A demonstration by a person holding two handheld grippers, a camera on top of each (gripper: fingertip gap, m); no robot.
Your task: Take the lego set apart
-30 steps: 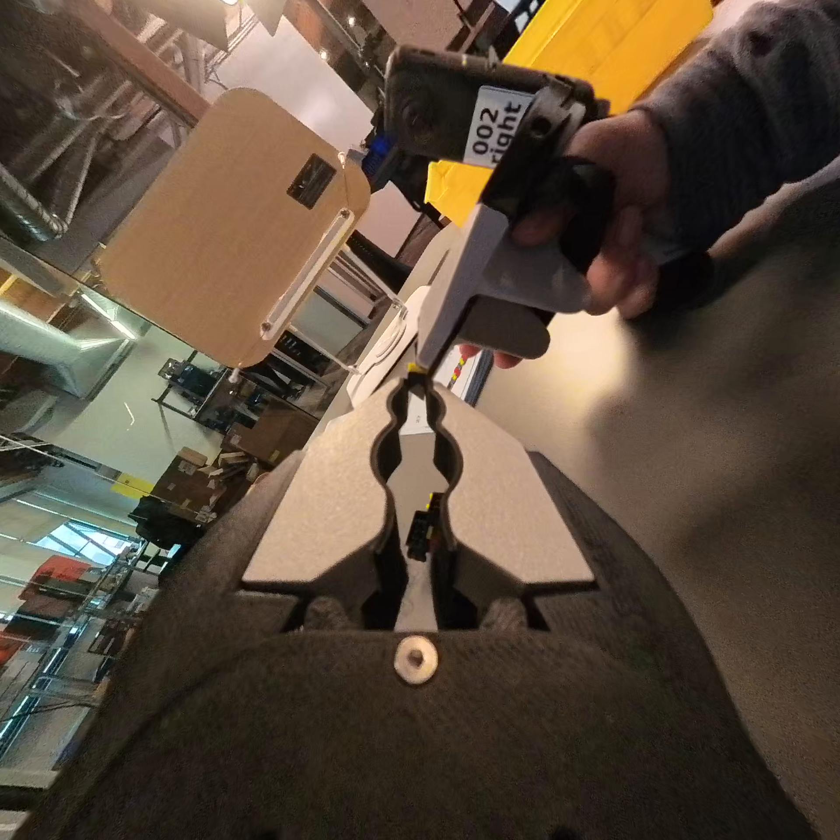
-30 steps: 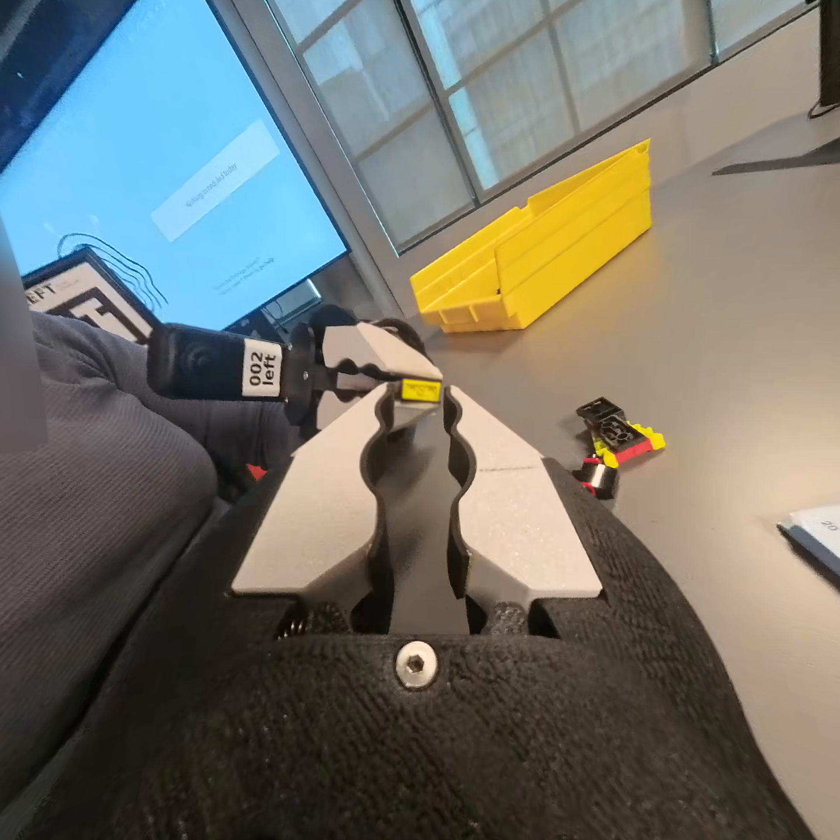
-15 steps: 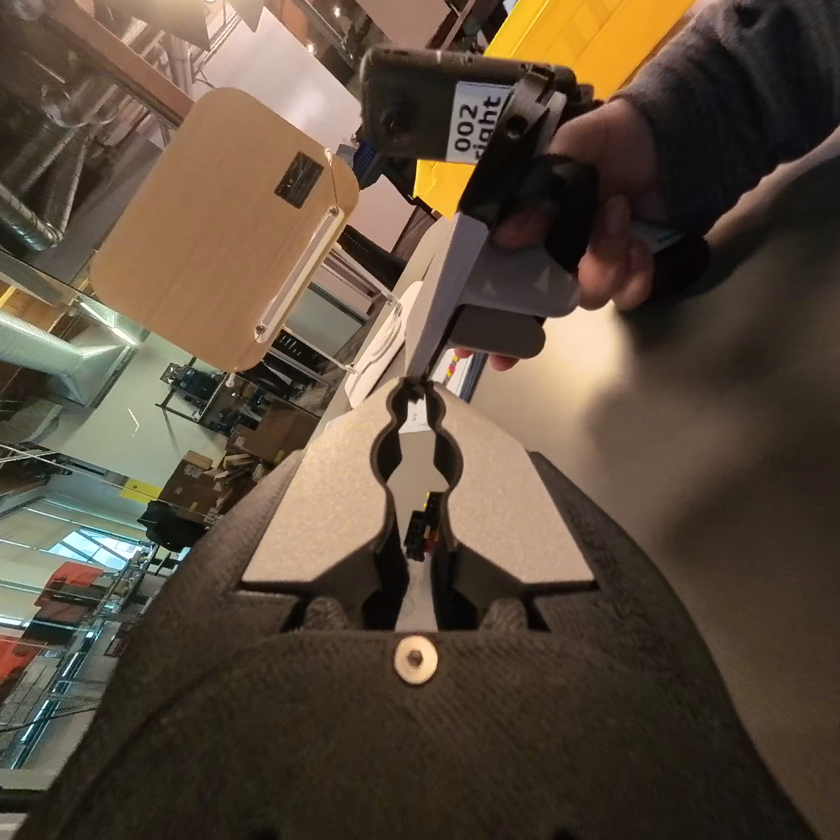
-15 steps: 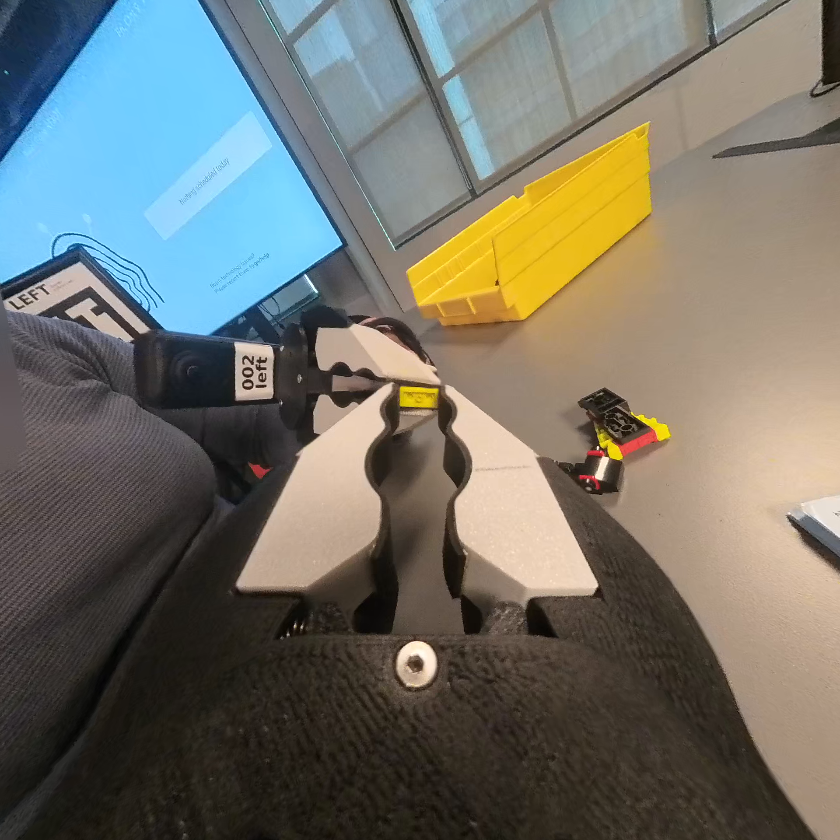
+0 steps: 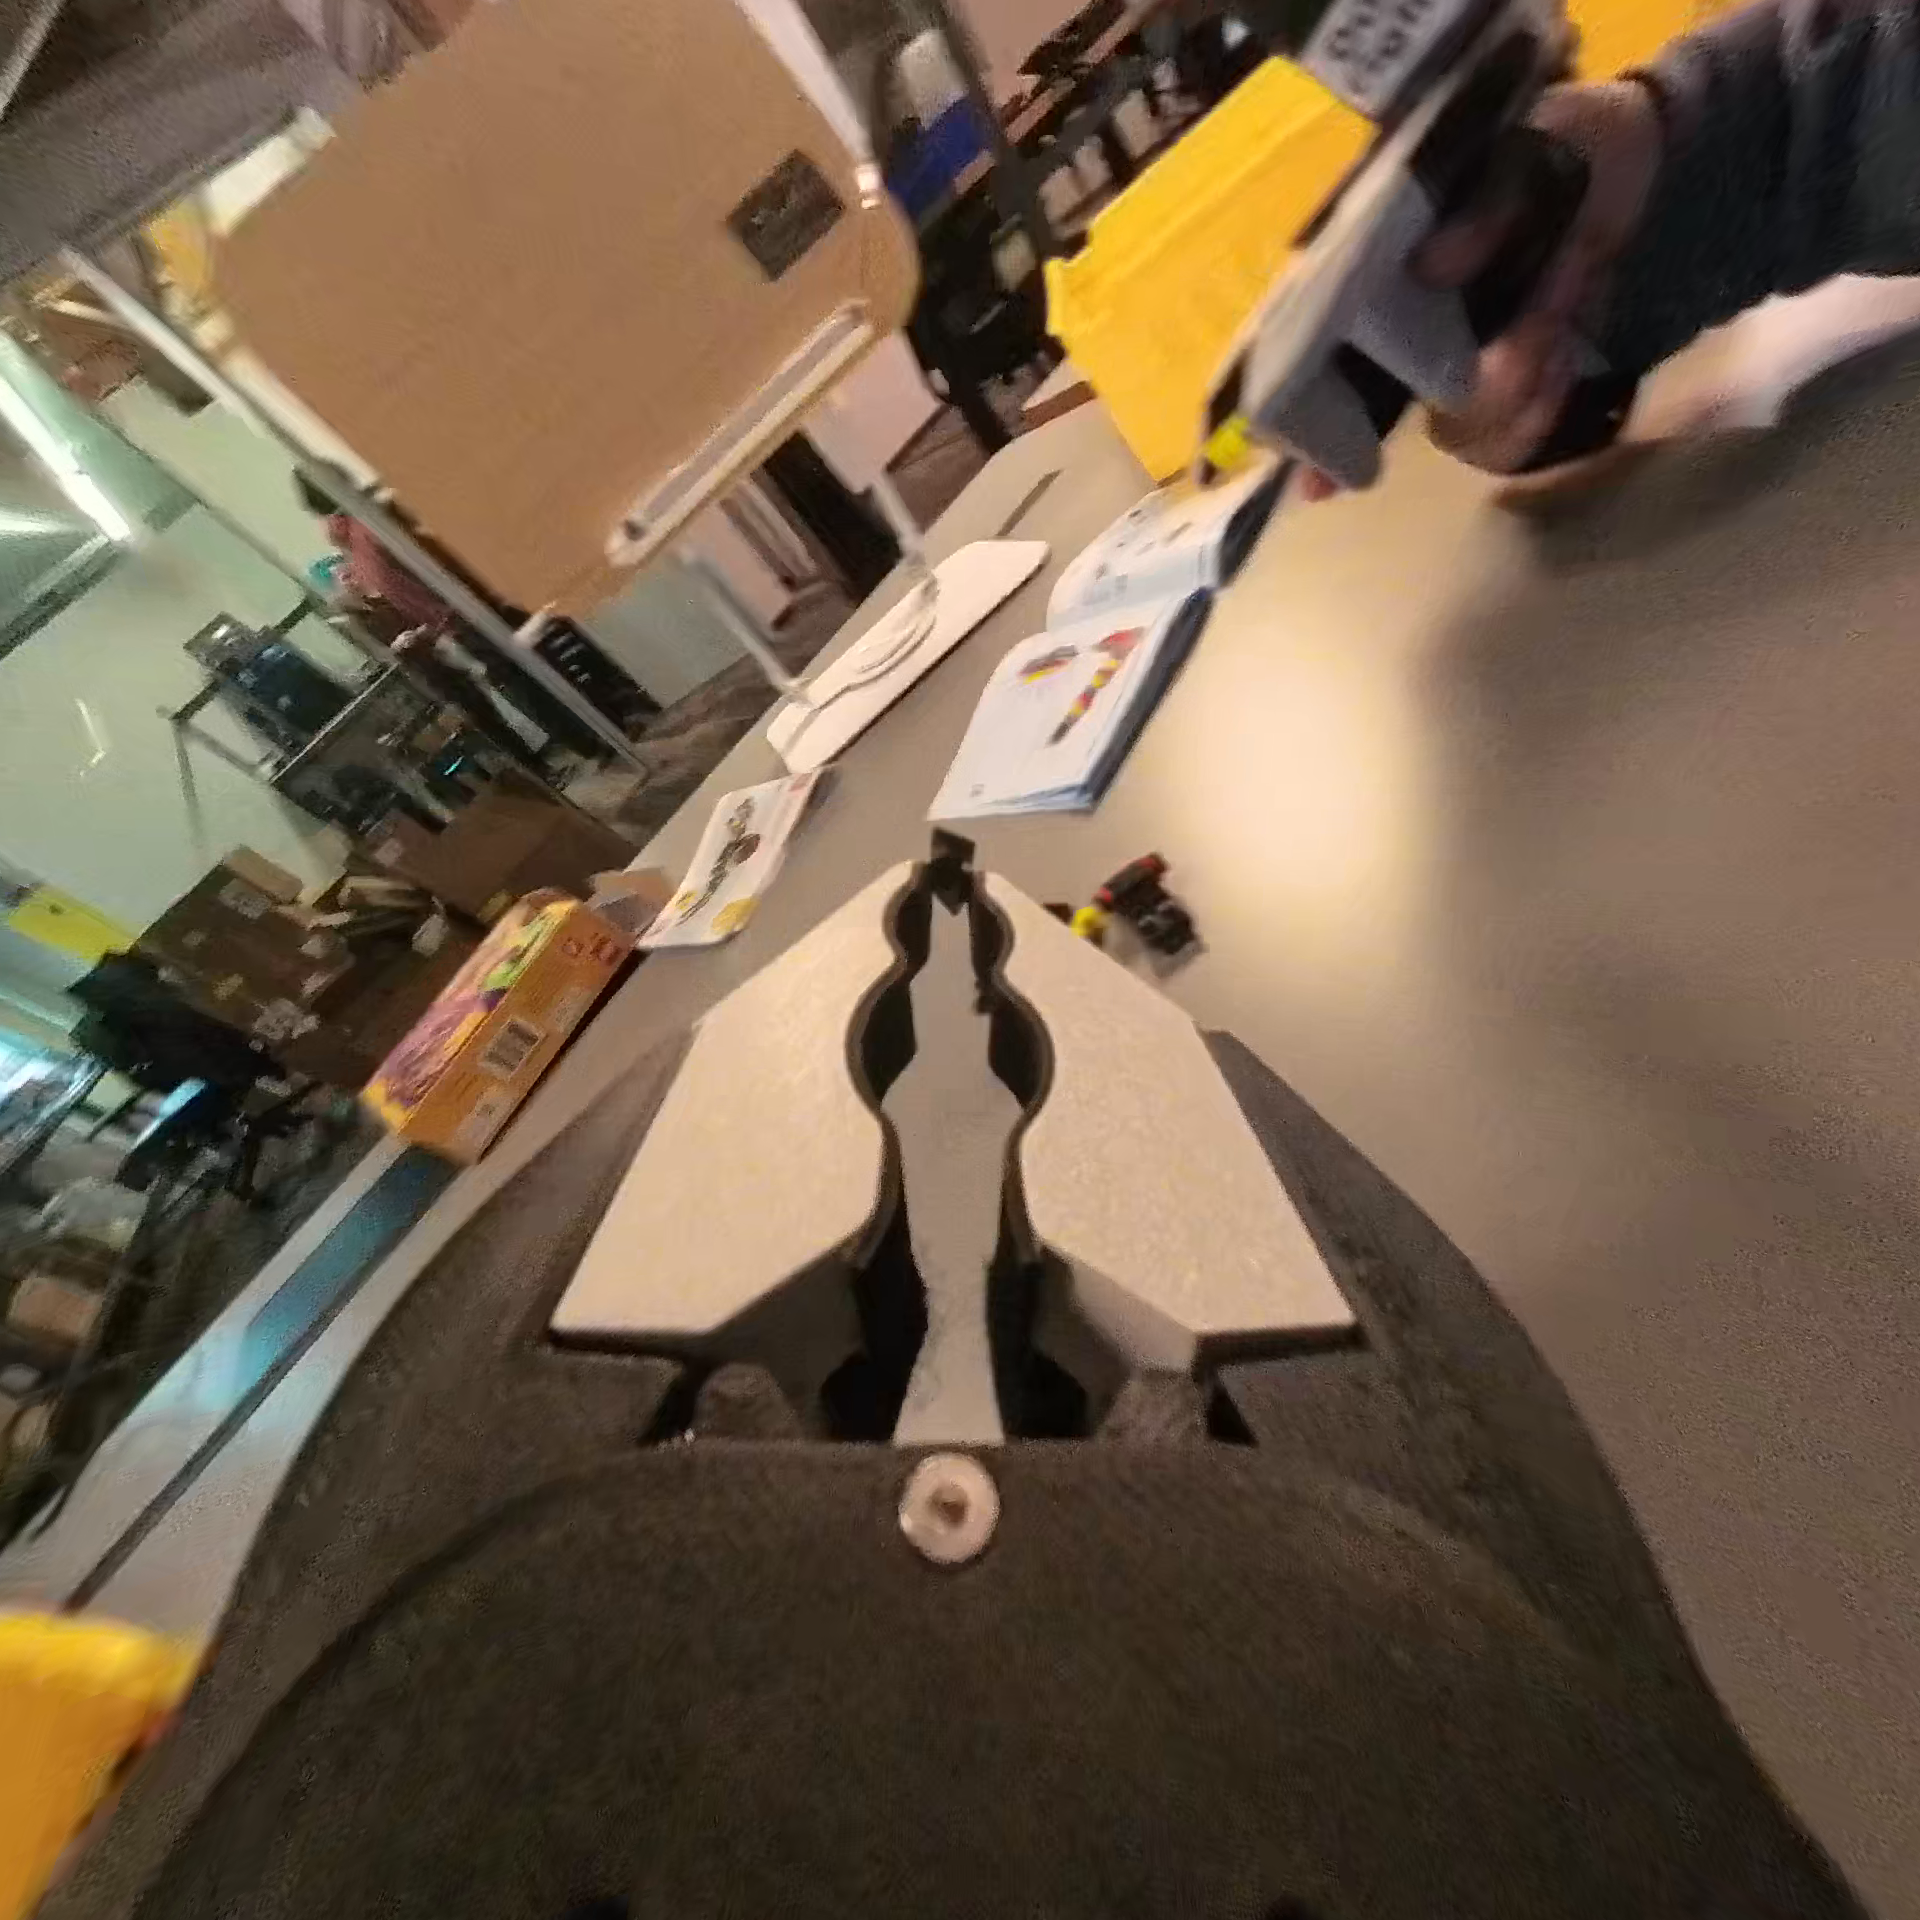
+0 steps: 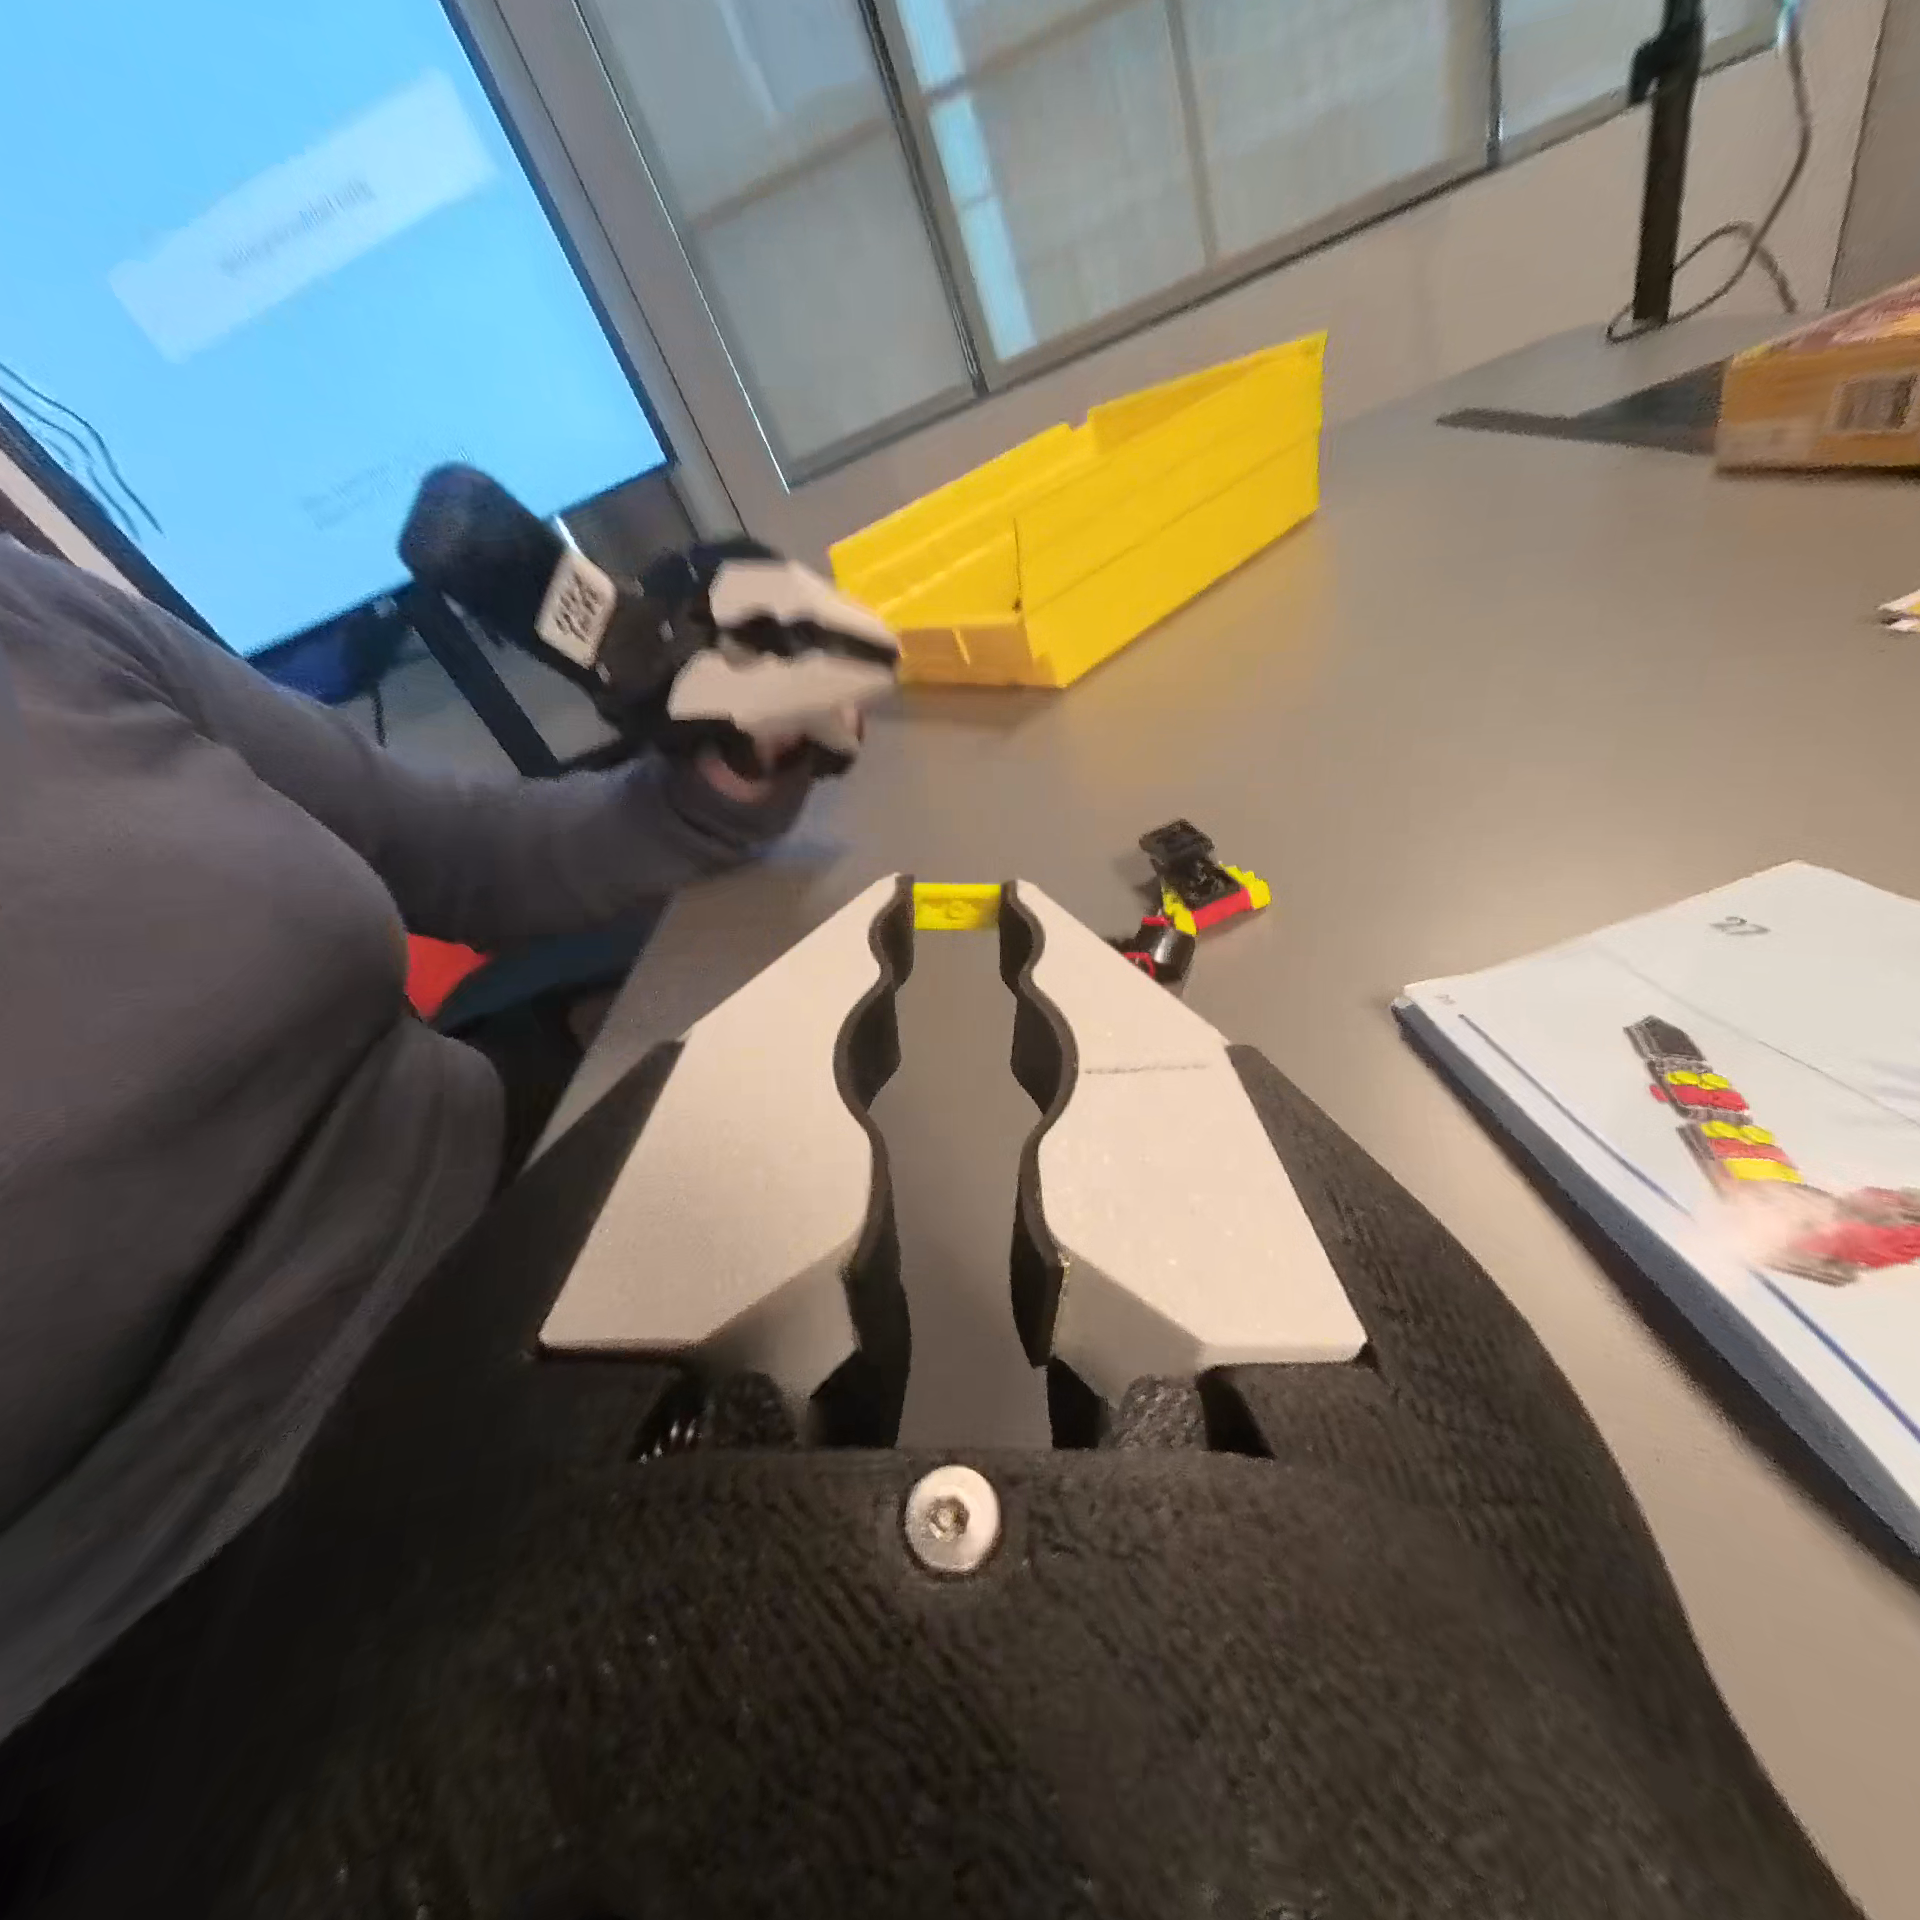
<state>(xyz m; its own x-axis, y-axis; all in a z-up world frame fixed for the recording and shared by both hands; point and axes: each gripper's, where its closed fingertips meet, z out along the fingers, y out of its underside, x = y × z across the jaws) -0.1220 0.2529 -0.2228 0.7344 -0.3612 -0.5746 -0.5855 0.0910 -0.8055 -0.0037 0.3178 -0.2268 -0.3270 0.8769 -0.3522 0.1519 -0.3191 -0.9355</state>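
Note:
In the right wrist view my right gripper [image 6: 956,896] is shut on a small yellow lego plate [image 6: 954,908], held above the grey table. In the left wrist view my left gripper [image 5: 948,883] is shut on a small black lego piece [image 5: 948,860] at its tips. The rest of the lego set, a black, red and yellow cluster [image 6: 1195,904], lies on the table just right of the right fingertips. It also shows in the left wrist view [image 5: 1138,920]. The right gripper [image 5: 1262,416] appears blurred at upper right with the yellow plate [image 5: 1226,442]. The left gripper [image 6: 862,665] appears blurred at the left.
A yellow bin [image 6: 1091,530] stands at the back of the table. An open instruction booklet [image 6: 1714,1122] lies at the right. An orange box [image 6: 1829,395] and a monitor stand [image 6: 1662,208] are at far right. A person's grey sleeve [image 6: 208,883] fills the left. The tips of one gripper are about 15 centimetres away from the tips of the other.
The two grippers were tip to tip on the same piece and have pulled apart. The yellow plate stayed in the right gripper, and the left gripper swung away with the black piece.

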